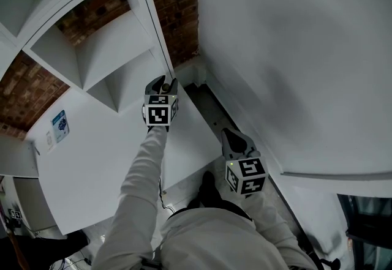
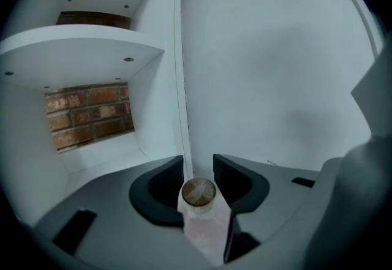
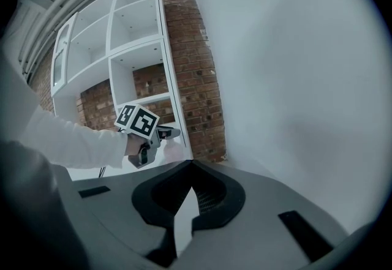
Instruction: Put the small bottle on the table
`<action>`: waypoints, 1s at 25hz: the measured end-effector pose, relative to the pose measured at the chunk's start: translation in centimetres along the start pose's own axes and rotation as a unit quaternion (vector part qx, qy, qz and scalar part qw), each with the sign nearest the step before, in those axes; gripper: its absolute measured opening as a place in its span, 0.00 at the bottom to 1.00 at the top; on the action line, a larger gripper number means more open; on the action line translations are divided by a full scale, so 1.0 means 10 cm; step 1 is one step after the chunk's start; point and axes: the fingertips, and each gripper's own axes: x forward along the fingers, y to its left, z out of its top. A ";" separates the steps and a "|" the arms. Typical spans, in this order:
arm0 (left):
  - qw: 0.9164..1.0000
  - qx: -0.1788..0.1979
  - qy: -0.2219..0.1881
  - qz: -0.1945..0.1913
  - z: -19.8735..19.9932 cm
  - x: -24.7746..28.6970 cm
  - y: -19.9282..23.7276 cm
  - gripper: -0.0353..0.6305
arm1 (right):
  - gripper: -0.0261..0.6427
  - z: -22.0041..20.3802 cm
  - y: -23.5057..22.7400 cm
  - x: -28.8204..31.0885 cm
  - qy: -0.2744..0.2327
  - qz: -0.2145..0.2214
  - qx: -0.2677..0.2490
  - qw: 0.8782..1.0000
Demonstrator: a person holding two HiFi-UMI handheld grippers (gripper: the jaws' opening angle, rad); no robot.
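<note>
Left gripper (image 2: 198, 169) wide around small bottle (image 2: 199, 193), table (image 1: 92, 158) far edge; right gripper (image 3: 188, 168) closed

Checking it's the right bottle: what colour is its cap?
Brown. The cap shows best in the left gripper view.

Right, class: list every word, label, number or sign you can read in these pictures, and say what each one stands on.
No text can be read anywhere.
Blue and white card on the table: print too small to read.
Small pale slip beside it: too small to read.
Left marker cube and right marker cube: black square patterns only, no letters.
Small bottle: no label shows.
</note>
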 end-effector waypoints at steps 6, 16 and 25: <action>0.999 -0.022 -0.035 0.007 0.18 -0.26 -0.01 0.28 | 0.08 0.00 0.07 -0.03 -0.004 0.005 -0.001 1.000; 0.997 -0.044 -0.068 0.014 0.22 -0.84 -0.04 0.21 | 0.08 0.08 0.17 -0.08 -0.017 0.015 -0.012 1.000; 0.995 -0.076 -0.064 0.020 -0.04 -1.32 -0.04 0.13 | 0.08 0.10 0.32 -0.10 -0.022 0.028 -0.020 0.999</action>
